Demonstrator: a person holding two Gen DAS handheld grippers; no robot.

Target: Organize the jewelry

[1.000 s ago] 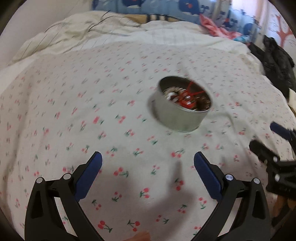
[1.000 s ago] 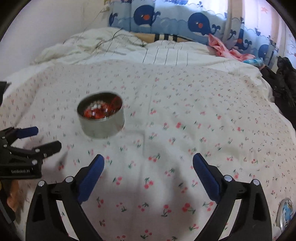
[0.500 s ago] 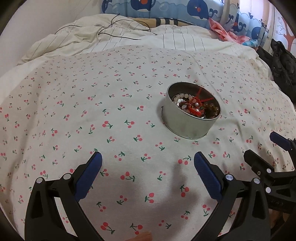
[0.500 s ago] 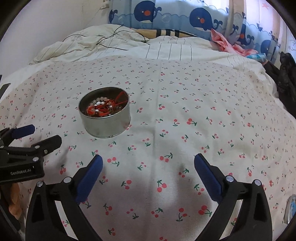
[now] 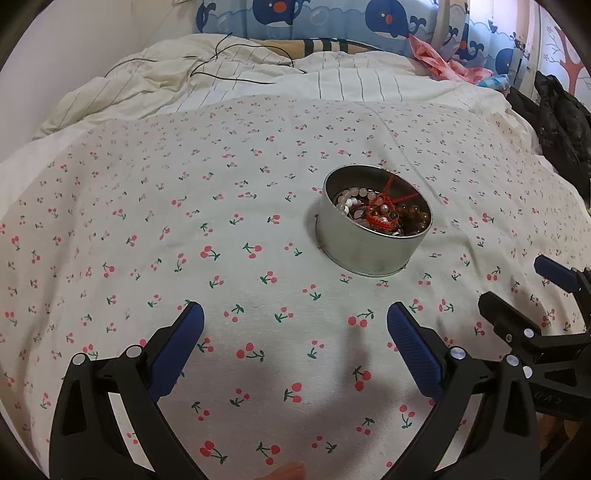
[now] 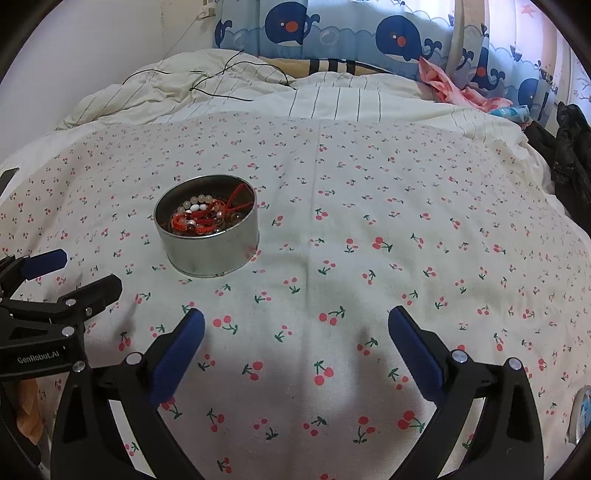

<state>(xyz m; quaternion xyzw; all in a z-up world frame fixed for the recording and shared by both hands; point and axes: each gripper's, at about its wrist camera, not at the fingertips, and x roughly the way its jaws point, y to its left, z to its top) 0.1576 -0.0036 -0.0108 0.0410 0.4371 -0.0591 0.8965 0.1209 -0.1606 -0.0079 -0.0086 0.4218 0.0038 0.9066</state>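
Tongs: left tongs apart, right tongs apart | tin: 1

1. A cherry-print sheet covers the near part of the bed.
2. Beyond it lies a rumpled cream striped duvet.
3. A thin black cable trails across the duvet.
4. A whale-print curtain hangs behind.
5. Pink cloth lies bunched at the far right.
6. Dark clothing sits at the right edge.
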